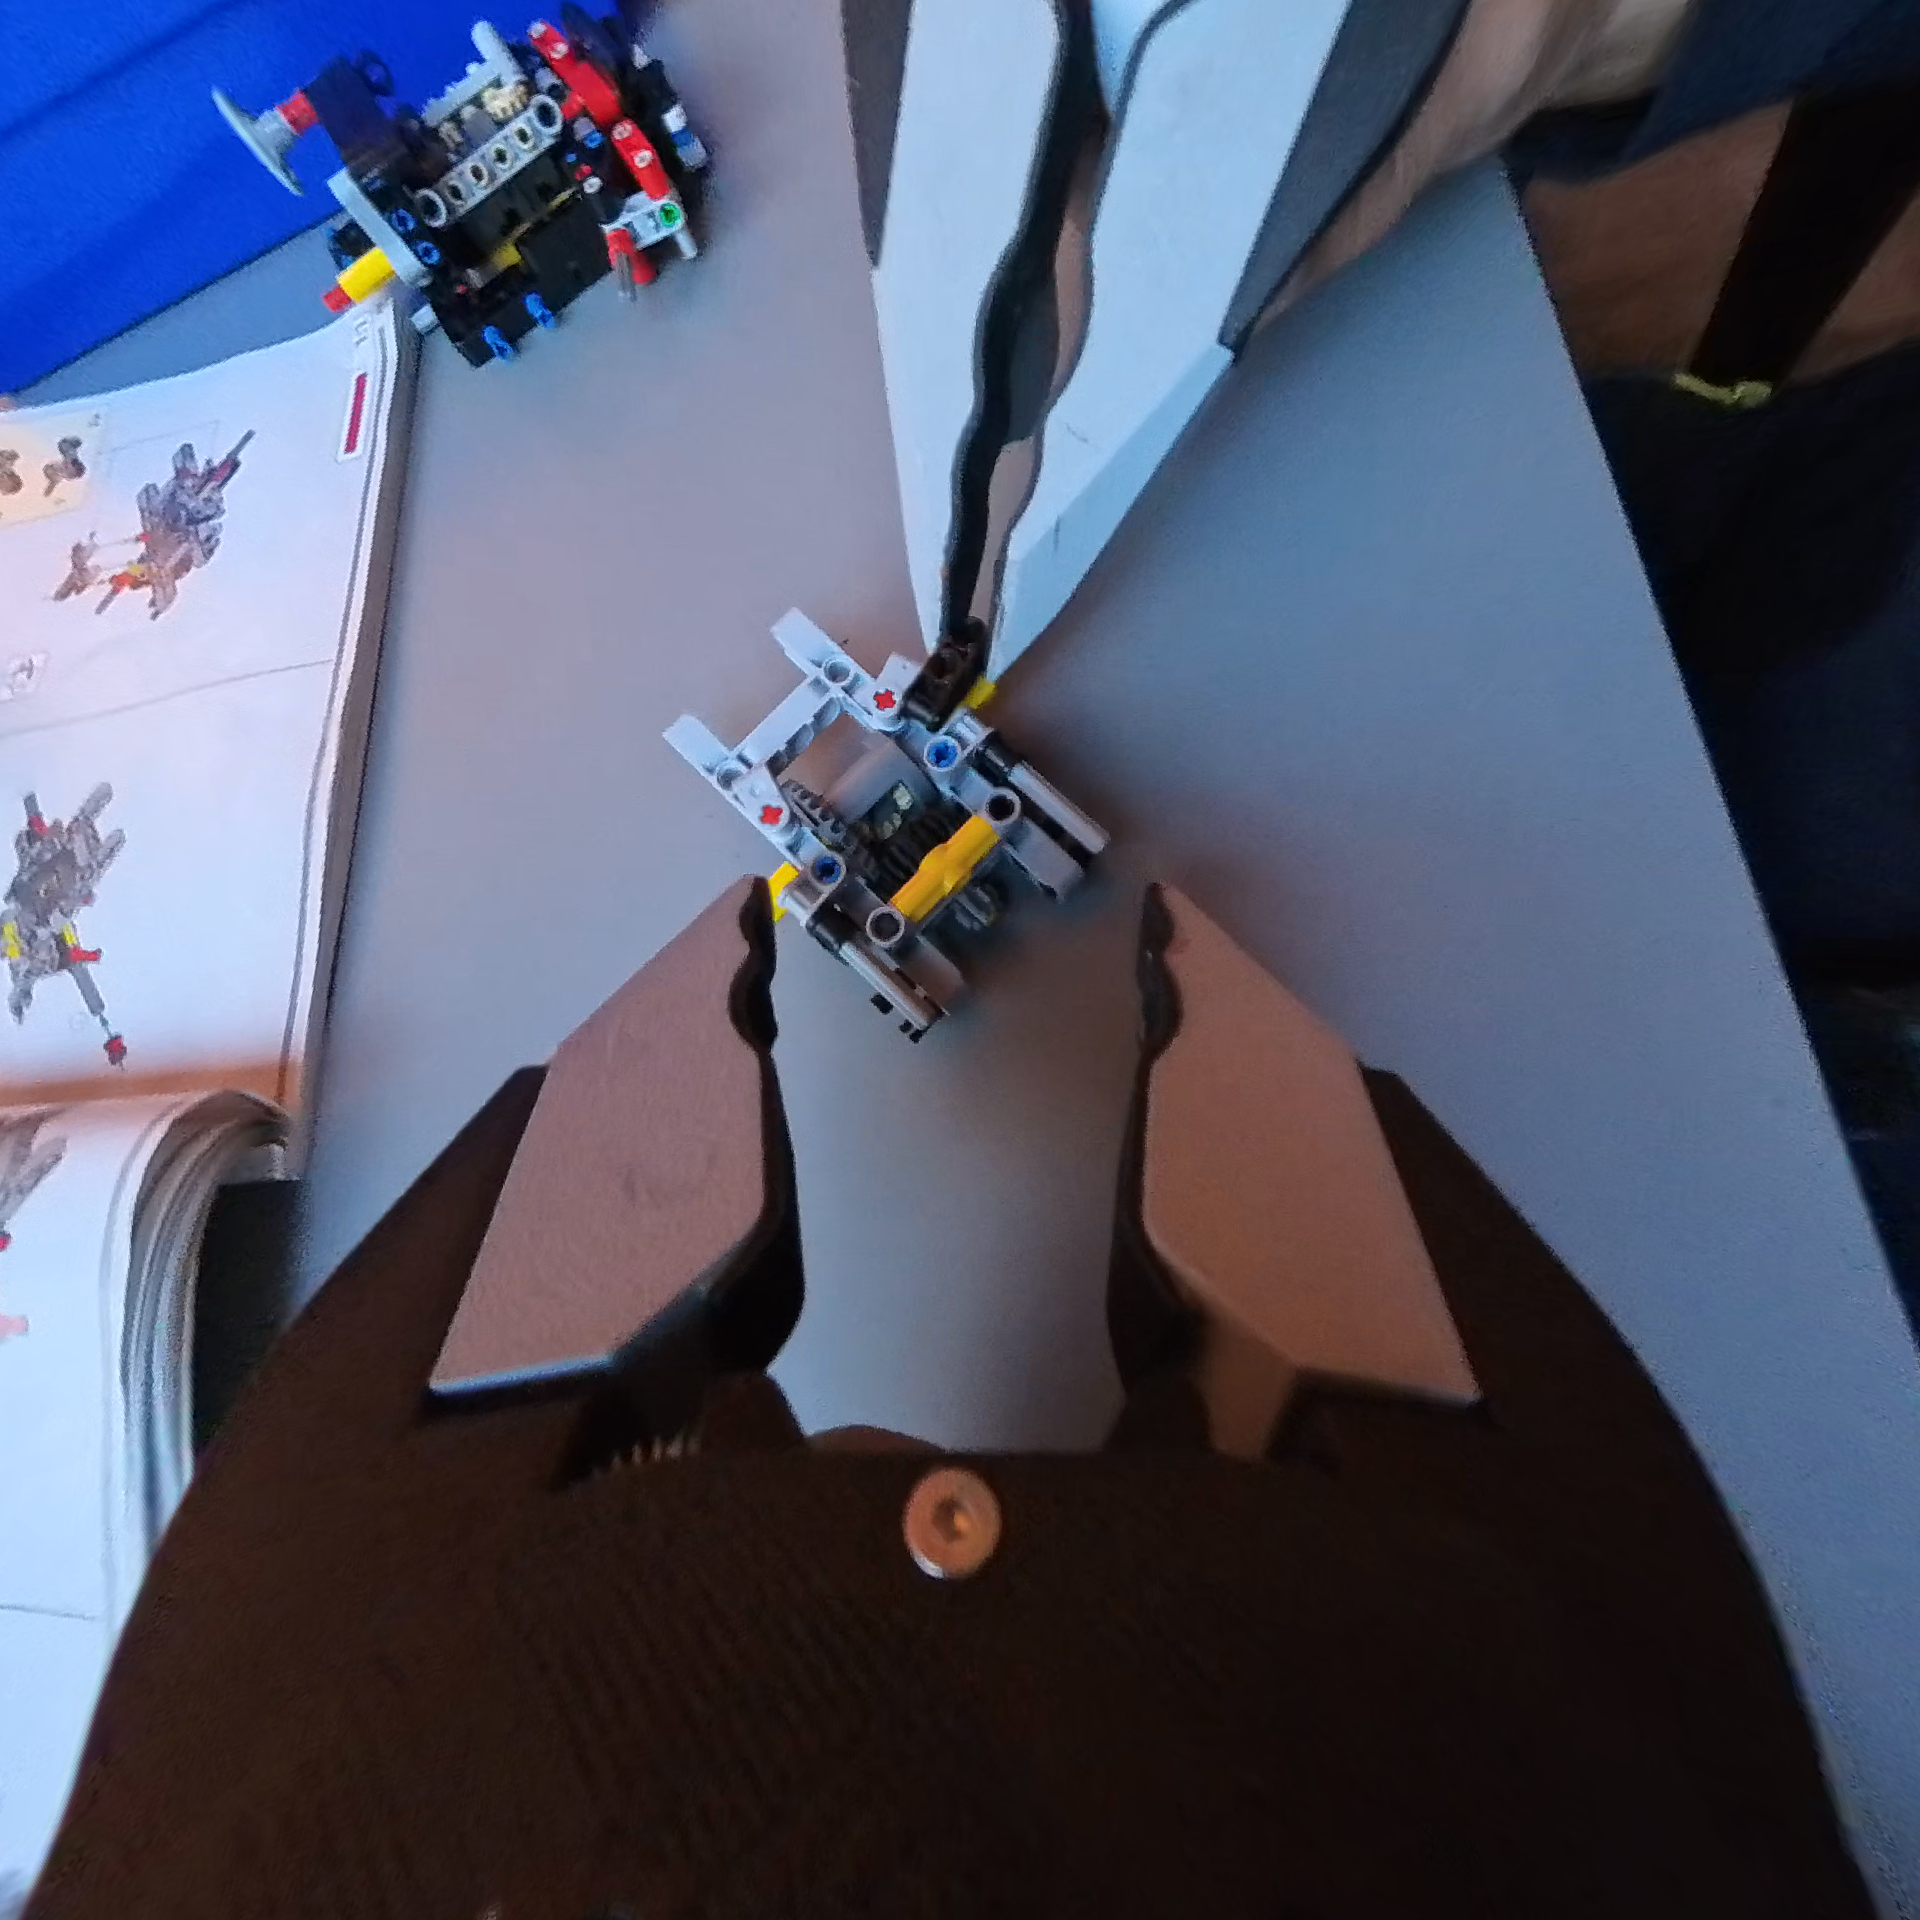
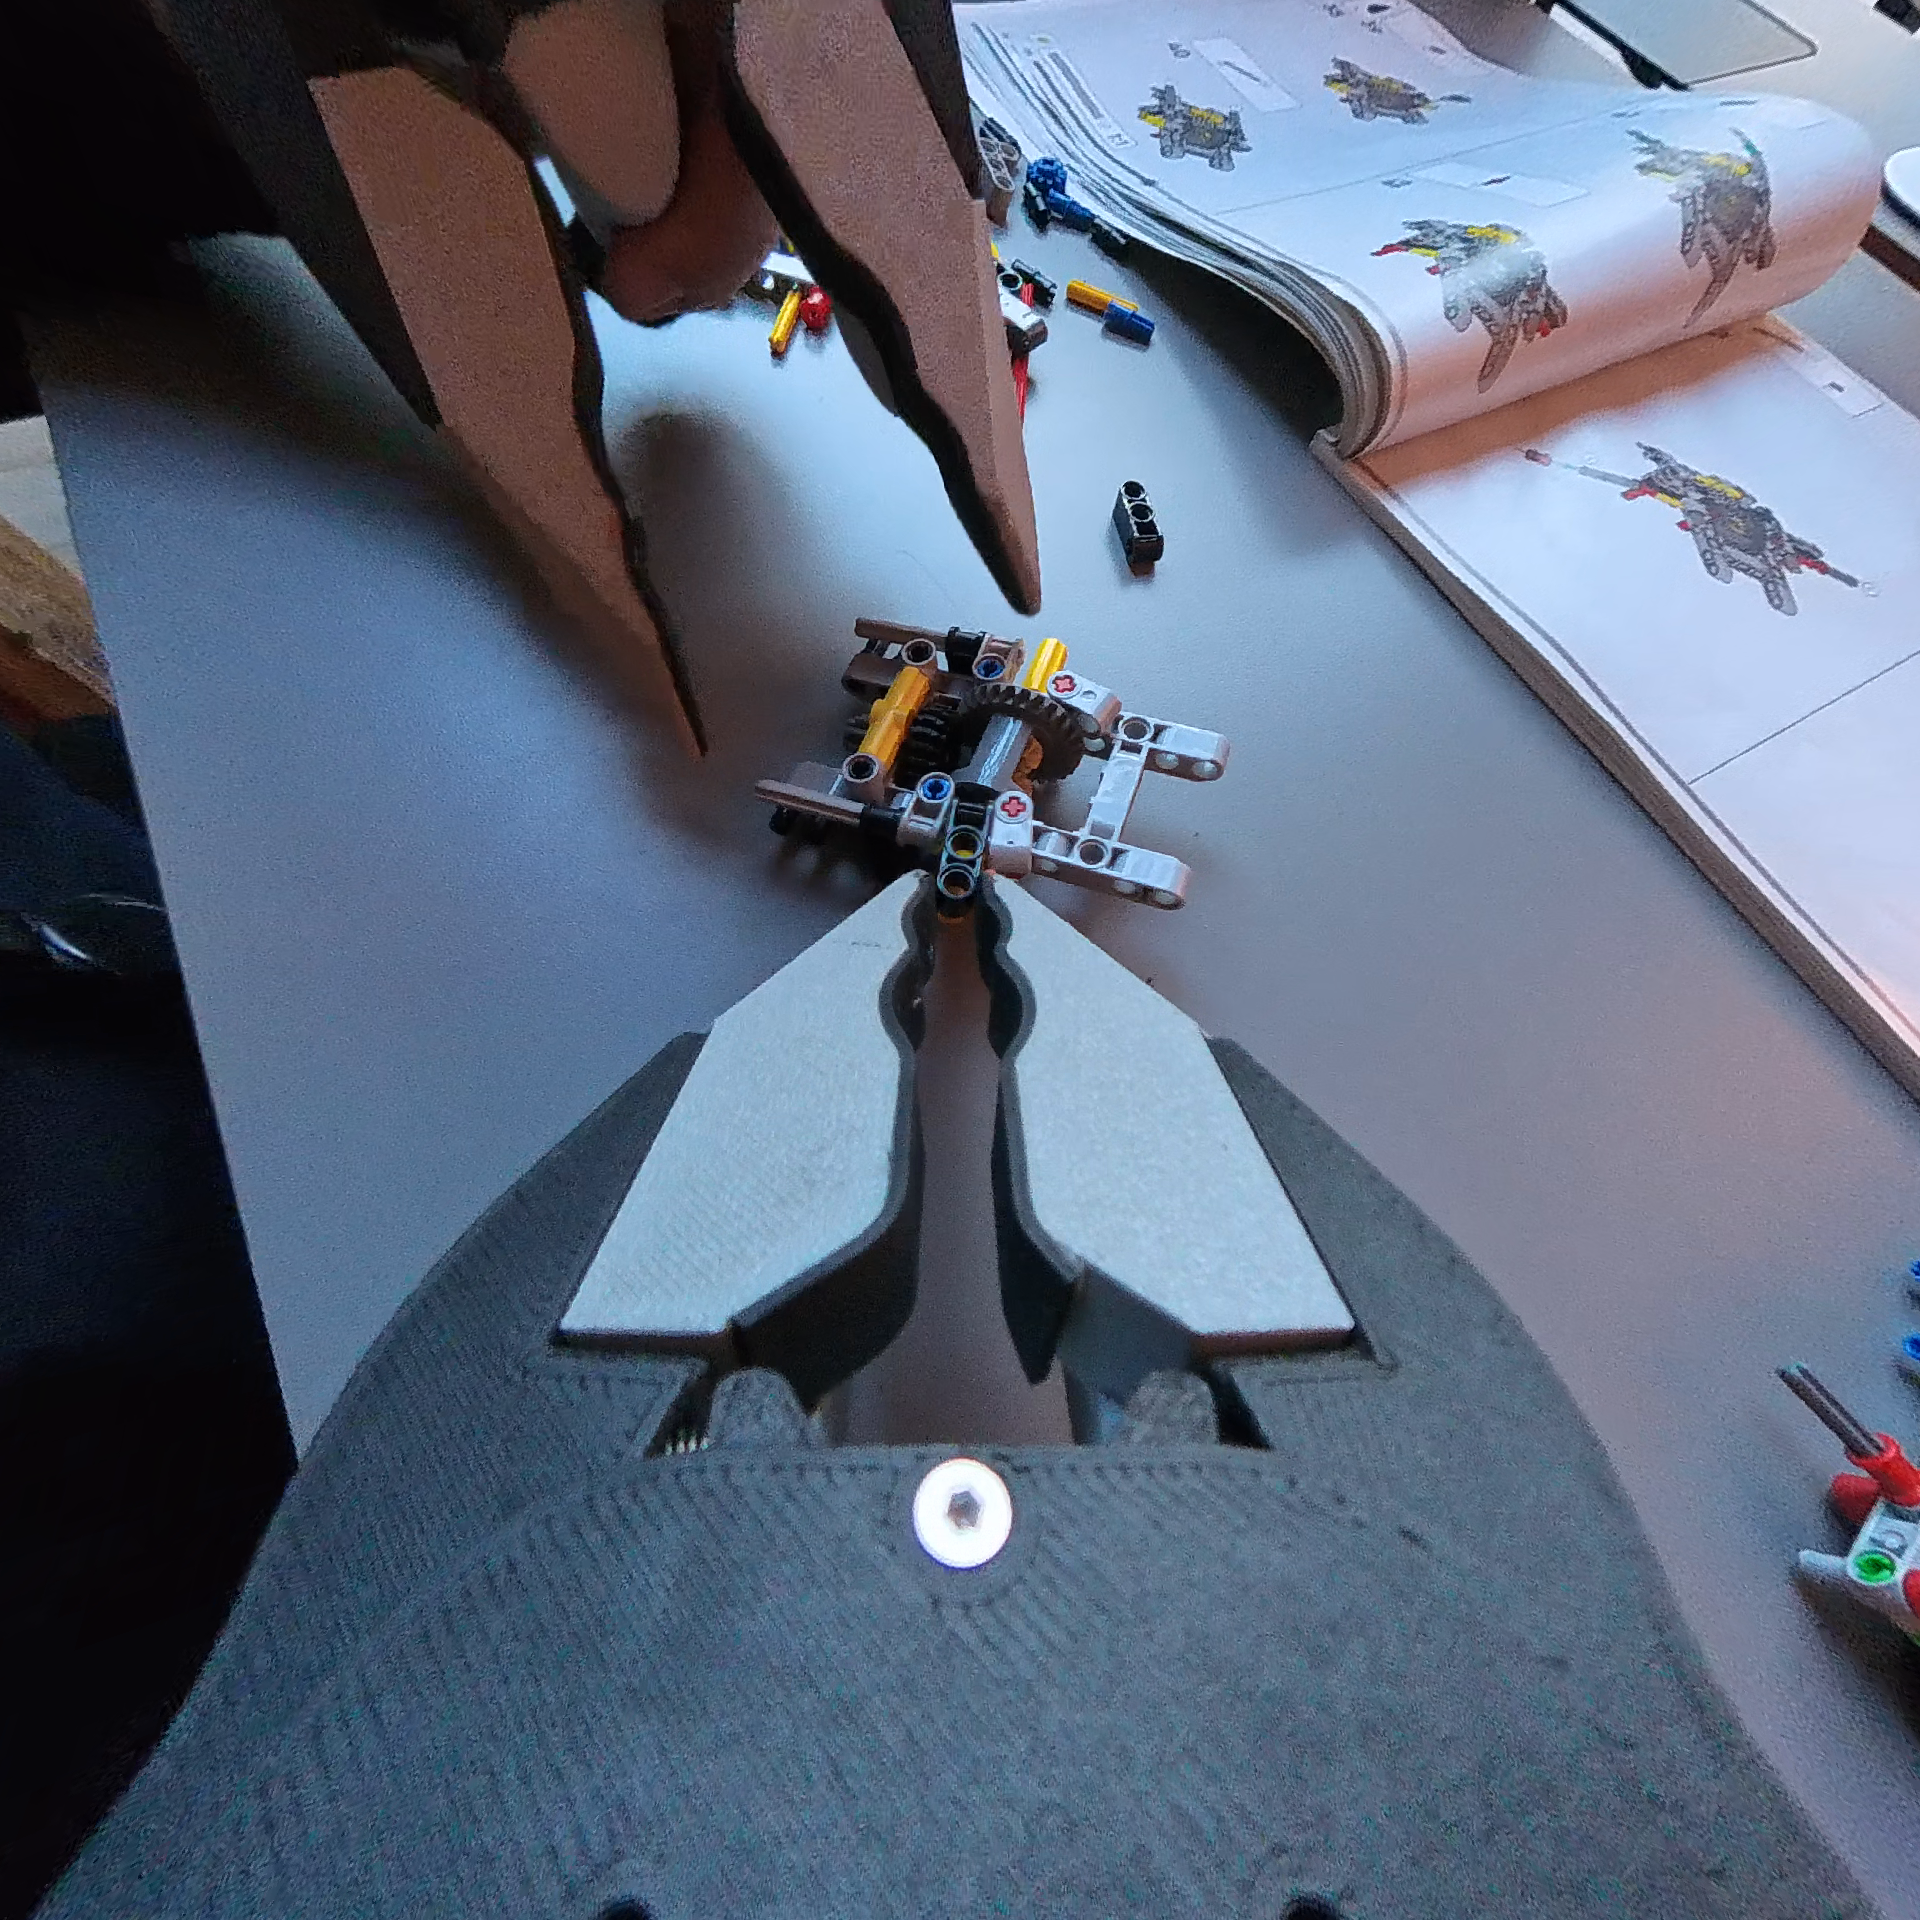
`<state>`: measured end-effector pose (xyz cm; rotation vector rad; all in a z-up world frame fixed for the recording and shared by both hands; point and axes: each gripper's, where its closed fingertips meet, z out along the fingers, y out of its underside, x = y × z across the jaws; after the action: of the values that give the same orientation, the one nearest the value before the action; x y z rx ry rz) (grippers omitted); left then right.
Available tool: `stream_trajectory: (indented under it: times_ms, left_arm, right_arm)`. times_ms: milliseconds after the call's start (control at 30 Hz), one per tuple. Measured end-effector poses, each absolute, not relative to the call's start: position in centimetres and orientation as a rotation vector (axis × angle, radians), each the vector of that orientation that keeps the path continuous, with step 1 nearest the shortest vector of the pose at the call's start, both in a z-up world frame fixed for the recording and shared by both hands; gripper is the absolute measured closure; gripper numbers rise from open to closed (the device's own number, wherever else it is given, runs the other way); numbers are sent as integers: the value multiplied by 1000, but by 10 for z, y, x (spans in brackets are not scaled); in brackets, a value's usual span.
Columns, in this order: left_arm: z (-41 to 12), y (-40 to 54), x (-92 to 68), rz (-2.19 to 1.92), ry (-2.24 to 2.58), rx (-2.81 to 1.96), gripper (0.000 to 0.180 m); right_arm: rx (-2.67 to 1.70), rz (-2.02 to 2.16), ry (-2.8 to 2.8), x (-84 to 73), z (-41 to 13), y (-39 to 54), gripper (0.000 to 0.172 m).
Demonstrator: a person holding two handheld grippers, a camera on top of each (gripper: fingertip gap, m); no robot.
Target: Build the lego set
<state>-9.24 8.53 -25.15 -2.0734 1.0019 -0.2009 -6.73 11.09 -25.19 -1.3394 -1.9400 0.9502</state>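
Open instruction booklet [image 2: 1621,343] beside loose pieces [image 2: 1112,307] (small, scattered); second brick model [image 1: 509,187] on grey table [image 1: 582,582].

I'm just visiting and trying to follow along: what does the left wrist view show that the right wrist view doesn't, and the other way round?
Only the left wrist view shows the larger black, grey and red brick model by the blue surface.

Only the right wrist view shows the loose black connector and the scattered small pieces beside the booklet.

Both show the small grey and yellow gear assembly on the grey table, the open instruction booklet, the left gripper open near the assembly, and the right gripper closed on a small black piece at the assembly's edge.
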Motion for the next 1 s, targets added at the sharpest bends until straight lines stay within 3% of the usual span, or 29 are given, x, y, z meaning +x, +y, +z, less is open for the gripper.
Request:
stream_trajectory:
  times_ms: [433,667,1000]
  left_arm:
    - [-261,94,-83,-78,1274,-2032,106]
    - [-259,102,-82,-47,1300,-1999,121]
    - [-255,94,-77,-66,1378,-1994,121]
  right_arm:
    - [-1290,874,-1959,-66,-255,114,167]
    - [-1280,896,-1967,-67,-254,117,167]
    - [-1263,877,-1985,-64,-256,114,167]
